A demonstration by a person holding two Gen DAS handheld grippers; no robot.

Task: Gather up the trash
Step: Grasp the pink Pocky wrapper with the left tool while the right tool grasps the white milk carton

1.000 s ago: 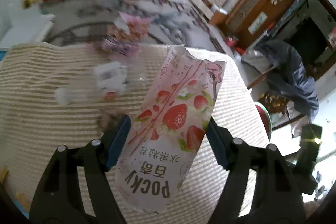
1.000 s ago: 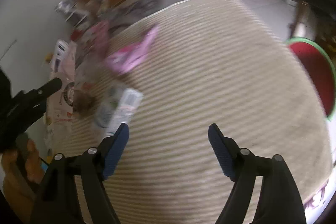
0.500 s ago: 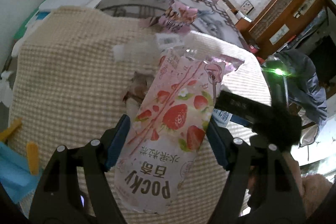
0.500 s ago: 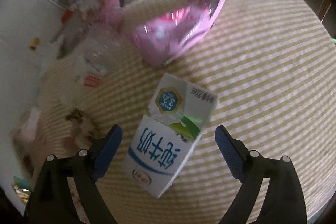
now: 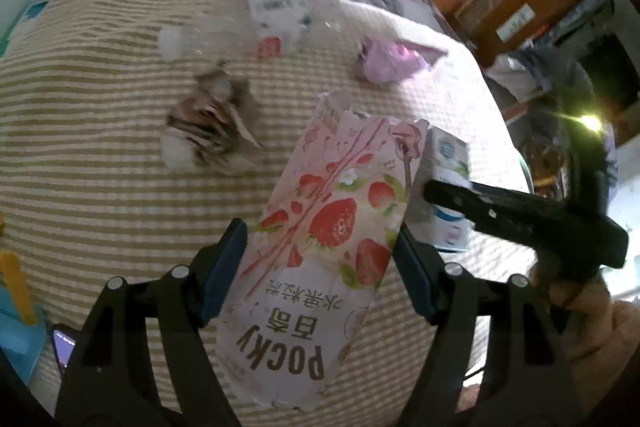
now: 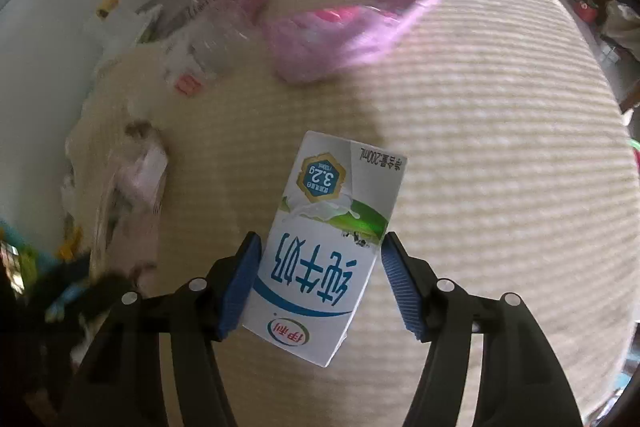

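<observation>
Right gripper (image 6: 320, 281) around milk carton (image 6: 324, 247); far trash motion-blurred.

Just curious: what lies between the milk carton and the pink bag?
Only bare striped cloth, in the right wrist view, between milk carton and pink bag.

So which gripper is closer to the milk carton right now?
Right. The right gripper has the milk carton between its fingers; the left gripper, beside it, grips the Pocky wrapper.

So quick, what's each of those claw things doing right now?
Left gripper: closed on the Pocky wrapper.
Right gripper: milk carton sits between its jaws; a firm grip cannot be told.
</observation>
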